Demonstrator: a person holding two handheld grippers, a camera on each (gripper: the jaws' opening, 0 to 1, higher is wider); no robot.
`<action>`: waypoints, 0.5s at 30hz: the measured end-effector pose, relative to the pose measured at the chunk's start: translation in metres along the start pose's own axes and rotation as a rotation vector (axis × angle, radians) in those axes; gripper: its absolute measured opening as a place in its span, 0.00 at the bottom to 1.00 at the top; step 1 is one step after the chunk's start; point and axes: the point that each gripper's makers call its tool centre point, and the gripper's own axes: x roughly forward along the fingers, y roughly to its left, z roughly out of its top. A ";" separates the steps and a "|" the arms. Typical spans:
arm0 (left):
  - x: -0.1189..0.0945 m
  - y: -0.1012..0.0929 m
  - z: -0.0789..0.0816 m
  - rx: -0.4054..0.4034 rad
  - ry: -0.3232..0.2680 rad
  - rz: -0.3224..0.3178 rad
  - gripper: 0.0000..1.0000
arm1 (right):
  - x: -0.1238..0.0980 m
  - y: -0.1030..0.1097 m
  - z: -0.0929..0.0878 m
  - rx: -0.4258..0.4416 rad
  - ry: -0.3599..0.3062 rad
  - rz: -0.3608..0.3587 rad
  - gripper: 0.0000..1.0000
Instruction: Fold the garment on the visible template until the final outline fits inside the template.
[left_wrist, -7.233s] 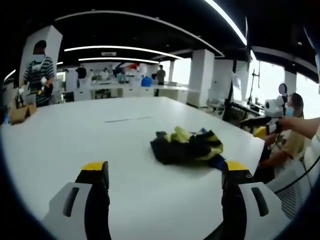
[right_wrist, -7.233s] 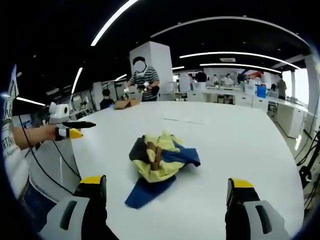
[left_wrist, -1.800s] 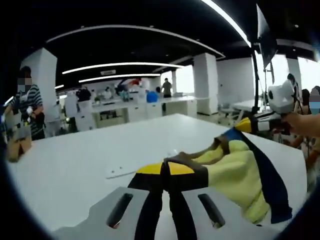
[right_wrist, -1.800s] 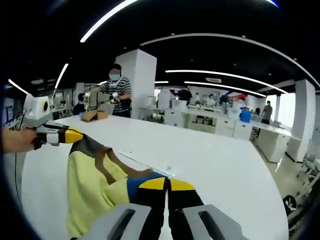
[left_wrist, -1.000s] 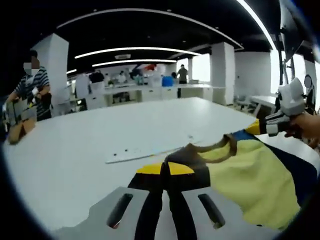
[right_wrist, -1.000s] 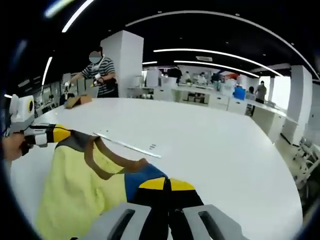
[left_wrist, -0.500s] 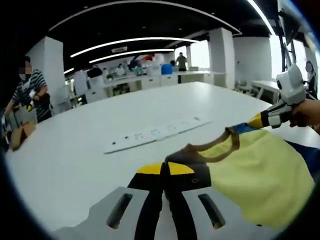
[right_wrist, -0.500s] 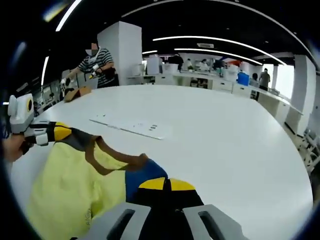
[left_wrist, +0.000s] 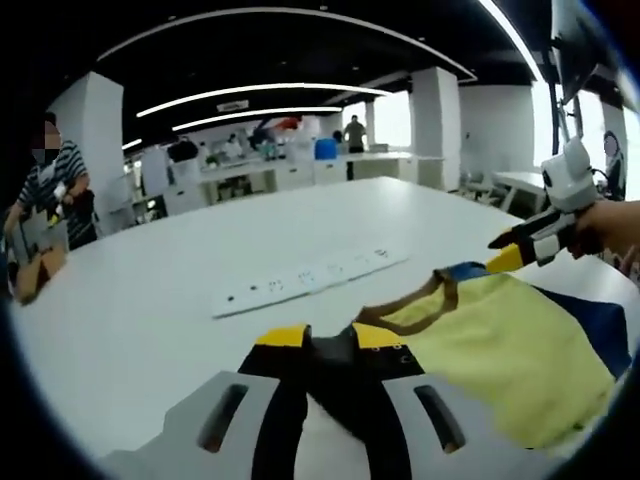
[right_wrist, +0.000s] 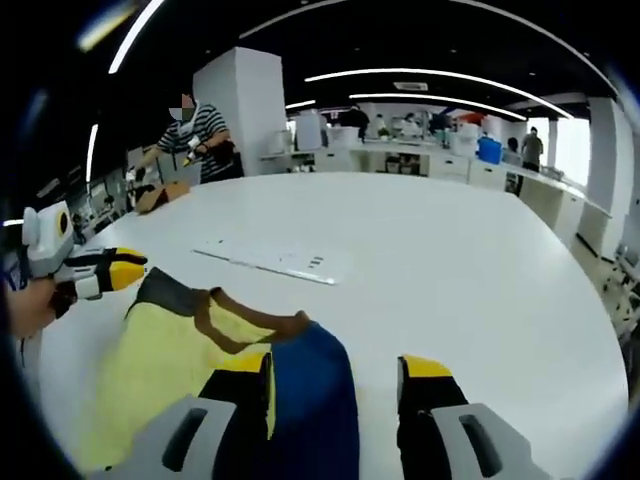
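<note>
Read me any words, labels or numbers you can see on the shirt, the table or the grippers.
No text can be read.
Yellow and blue garment: no print shows.
Flat white strip on the white table: small dark marks, too small to read.

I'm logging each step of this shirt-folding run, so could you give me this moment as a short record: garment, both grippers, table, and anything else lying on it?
garment: yellow shirt with a brown collar, one blue and one dark shoulder, spread flat on the white table
left gripper: jaws apart, the dark shoulder cloth lying between them
right gripper: jaws apart, the blue shoulder cloth lying between them
other item: a white power strip beyond the collar, apart from the shirt
template: no outline can be made out
background: a person in a striped top at the table's far edge
</note>
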 end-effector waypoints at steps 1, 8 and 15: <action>-0.004 -0.001 0.001 0.007 0.000 -0.005 0.16 | -0.004 0.005 0.000 -0.003 0.003 0.014 0.60; -0.030 -0.014 0.001 0.006 -0.014 -0.058 0.29 | -0.026 0.033 -0.009 -0.020 0.016 0.076 0.73; -0.054 -0.023 -0.007 0.008 -0.006 -0.090 0.38 | -0.053 0.044 -0.024 -0.026 0.023 0.100 0.82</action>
